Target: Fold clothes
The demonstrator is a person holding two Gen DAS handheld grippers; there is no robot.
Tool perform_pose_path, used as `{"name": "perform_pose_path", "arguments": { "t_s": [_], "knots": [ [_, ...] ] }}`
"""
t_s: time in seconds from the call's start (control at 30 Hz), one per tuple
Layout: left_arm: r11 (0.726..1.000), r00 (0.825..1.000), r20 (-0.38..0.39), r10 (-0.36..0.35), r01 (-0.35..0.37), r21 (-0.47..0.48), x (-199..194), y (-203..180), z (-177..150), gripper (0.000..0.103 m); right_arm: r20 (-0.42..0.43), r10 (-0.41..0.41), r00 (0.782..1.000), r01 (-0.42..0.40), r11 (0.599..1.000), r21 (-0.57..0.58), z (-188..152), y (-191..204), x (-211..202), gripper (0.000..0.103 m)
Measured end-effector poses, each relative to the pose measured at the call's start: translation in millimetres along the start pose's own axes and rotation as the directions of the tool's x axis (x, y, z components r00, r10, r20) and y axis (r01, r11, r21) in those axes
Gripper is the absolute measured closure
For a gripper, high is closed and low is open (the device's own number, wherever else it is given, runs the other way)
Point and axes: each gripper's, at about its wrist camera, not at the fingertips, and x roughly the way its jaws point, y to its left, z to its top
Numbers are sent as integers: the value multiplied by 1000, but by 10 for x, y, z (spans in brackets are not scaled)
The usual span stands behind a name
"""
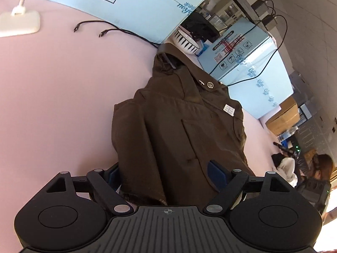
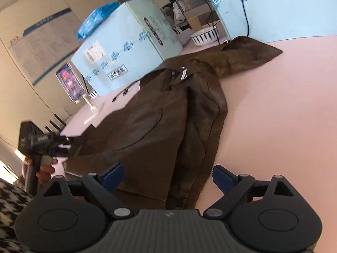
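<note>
A dark brown jacket (image 1: 179, 126) lies lengthwise on the pink table (image 1: 52, 84), its collar at the far end and its sides folded inward. My left gripper (image 1: 165, 176) stands open at the near hem, which lies between the blue pads without being pinched. In the right wrist view the same jacket (image 2: 160, 126) runs away from me, with a loose flap spread toward the far right. My right gripper (image 2: 168, 176) is open over the near hem edge, its pads clear of the cloth. The left gripper (image 2: 71, 145), held by a hand, sits at the jacket's left edge.
A striped white bowl (image 1: 186, 41) sits beyond the collar beside light blue boxes (image 1: 137, 2). Black cables (image 1: 94, 24) and a white lamp base (image 1: 20, 23) lie at the far left. A phone on a stand (image 2: 70, 82) stands near the table edge. A person (image 1: 316, 175) sits beyond the table.
</note>
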Motion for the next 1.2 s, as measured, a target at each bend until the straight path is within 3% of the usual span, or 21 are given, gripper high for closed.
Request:
{"name": "perform_pose_path", "arguments": {
  "t_s": [0.03,0.07,0.1,0.17,0.27,0.33,0.43,0.47,0.5,0.57,0.63,0.7,0.8,0.87,0.97,1.03,1.07,1.1,1.13,1.17,1.2],
  "knots": [
    [999,1000,7,29,-30,21,17,-44,-4,36,5,1,1000,-1,1000,-28,-23,66,49,52],
    [997,998,15,64,-65,38,27,-72,-18,64,-5,11,1000,-11,999,-48,-36,129,108,81],
    [996,996,21,84,-85,41,24,-78,-39,82,-5,26,1000,-26,999,-44,-39,158,134,86],
    [998,998,22,62,-63,13,-39,-14,-81,89,25,67,997,-67,998,9,-28,145,69,89],
    [999,1000,21,-13,14,-43,-364,117,-154,91,88,207,974,-215,973,85,-13,73,-321,90],
    [994,997,29,-77,78,-70,-659,197,-211,90,133,191,973,-195,981,17,-43,121,-651,89],
    [994,997,68,-45,52,-101,-927,278,-320,82,79,50,996,-46,997,-54,-110,118,-839,73],
    [995,998,69,16,-9,-95,-933,309,-342,64,14,-48,999,49,997,-66,-162,83,-800,58],
    [992,993,61,97,-91,-93,-919,360,-371,47,-27,-134,991,132,989,-62,-186,41,-763,45],
    [986,989,43,140,-135,-102,-878,444,-389,46,-75,-283,956,281,959,-30,-192,-57,-695,40],
    [994,998,33,54,-51,-100,-832,491,-367,42,21,-234,972,234,972,31,-105,-108,-798,38],
    [998,1000,7,-8,9,-68,-752,498,-337,28,154,-109,982,100,993,63,44,-147,-893,16],
    [1000,1000,-12,-10,10,-23,-635,456,-294,25,228,10,974,-10,1000,1,305,-173,-820,10],
    [1000,1000,-17,-8,8,18,-570,388,-259,24,171,48,984,-38,998,-58,492,-212,-552,10],
    [997,998,-50,-49,53,62,-471,295,-260,24,-53,80,995,-80,997,-16,735,-258,137,11],
    [995,998,-39,-40,43,87,-405,217,-280,26,-162,62,985,-64,998,-8,774,-234,538,17],
    [995,999,-26,-24,26,98,-387,181,-286,30,-165,39,986,-50,997,-63,756,-143,676,29],
    [994,1000,-11,-4,5,105,-372,152,-295,50,-167,16,986,-36,992,-117,736,-58,757,78],
    [994,1000,2,22,-22,103,-361,139,-304,63,-162,-21,987,-8,985,-173,720,40,792,92],
    [995,999,14,45,-46,86,-350,143,-307,79,-131,-33,991,8,981,-191,714,105,786,93],
    [997,998,30,57,-58,55,-345,165,-306,85,-91,-17,996,0,983,-184,706,117,738,94]
  ]
}}
